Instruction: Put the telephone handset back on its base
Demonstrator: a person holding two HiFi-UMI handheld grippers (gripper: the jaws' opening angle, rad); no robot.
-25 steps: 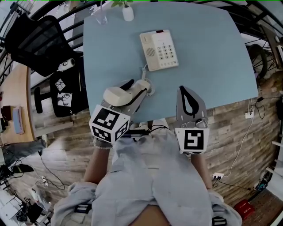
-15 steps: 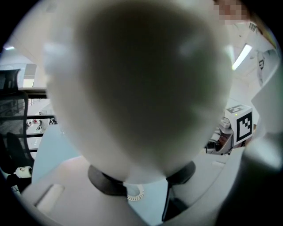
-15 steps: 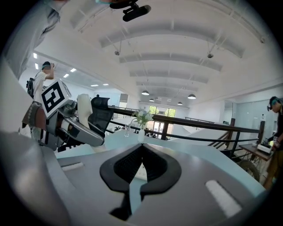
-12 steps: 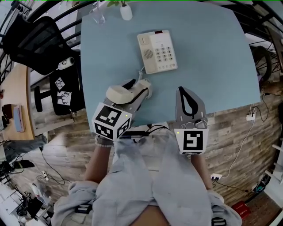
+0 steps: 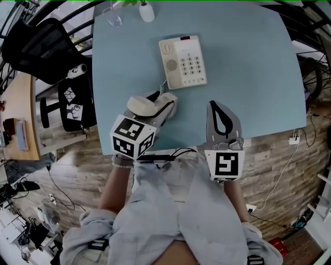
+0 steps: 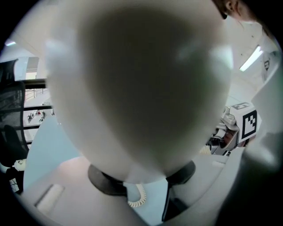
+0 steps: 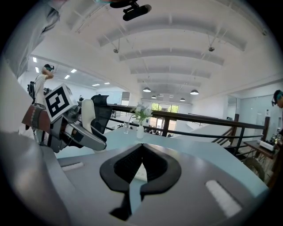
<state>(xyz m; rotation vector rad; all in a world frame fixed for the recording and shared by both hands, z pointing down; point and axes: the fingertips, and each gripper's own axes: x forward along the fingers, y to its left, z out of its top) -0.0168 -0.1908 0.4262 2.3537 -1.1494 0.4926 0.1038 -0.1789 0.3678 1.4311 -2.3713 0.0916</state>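
Note:
The cream telephone base with its keypad lies on the light blue table, far centre. My left gripper is shut on the cream handset, held above the table's near edge, just short of the base's near left corner. In the left gripper view the handset fills almost the whole picture, and the coiled cord hangs below it. My right gripper is shut with nothing in it, to the right of the handset. In the right gripper view its jaws meet at the tips.
A white vase and a clear glass stand at the table's far left edge. A black office chair sits left of the table. Cables run over the wooden floor to the right.
My left gripper has carried the handset slightly forward, closer to the base. The right gripper has stayed where it was.

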